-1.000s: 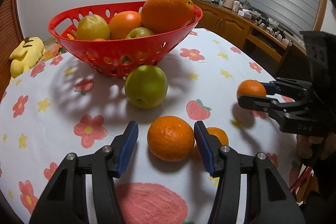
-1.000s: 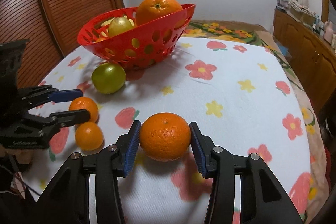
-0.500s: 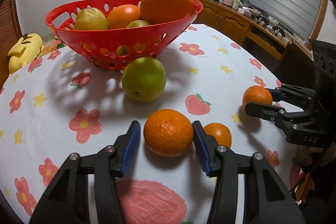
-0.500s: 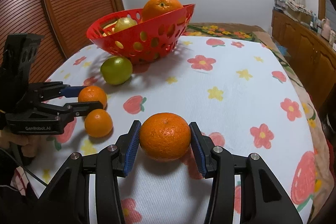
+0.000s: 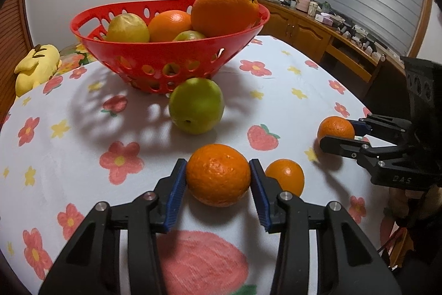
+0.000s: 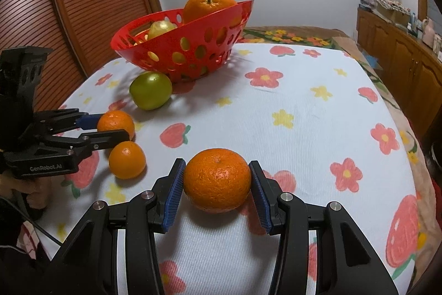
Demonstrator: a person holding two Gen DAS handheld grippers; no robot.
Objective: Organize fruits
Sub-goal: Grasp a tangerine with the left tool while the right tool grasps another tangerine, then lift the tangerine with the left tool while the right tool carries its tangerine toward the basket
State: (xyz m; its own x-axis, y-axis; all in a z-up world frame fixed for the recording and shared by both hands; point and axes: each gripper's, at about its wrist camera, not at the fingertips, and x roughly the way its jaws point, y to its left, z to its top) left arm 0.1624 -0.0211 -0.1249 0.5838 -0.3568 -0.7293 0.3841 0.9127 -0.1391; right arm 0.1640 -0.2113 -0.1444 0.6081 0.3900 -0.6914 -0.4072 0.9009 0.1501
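Observation:
My left gripper (image 5: 218, 176) is shut on a tangerine (image 5: 218, 174), which still rests on the flowered tablecloth. My right gripper (image 6: 216, 180) is shut on another tangerine (image 6: 216, 180), also at table height. A smaller tangerine (image 5: 285, 176) lies loose just right of my left gripper; it also shows in the right wrist view (image 6: 127, 160). A green apple (image 5: 196, 105) lies in front of the red basket (image 5: 154, 57), which holds a large orange (image 5: 225, 10), another orange, a yellow fruit and a green fruit.
The flowered tablecloth (image 6: 304, 115) covers the table. A yellow plush toy (image 5: 36, 65) lies at the far left edge. A wooden sideboard (image 5: 317, 32) with clutter stands to the right. A slatted wooden door (image 6: 91, 4) is behind the basket.
My left gripper has closed its fingers onto the tangerine between them. Both grippers have come lower and nearer to the table; the right one keeps its grip on its tangerine.

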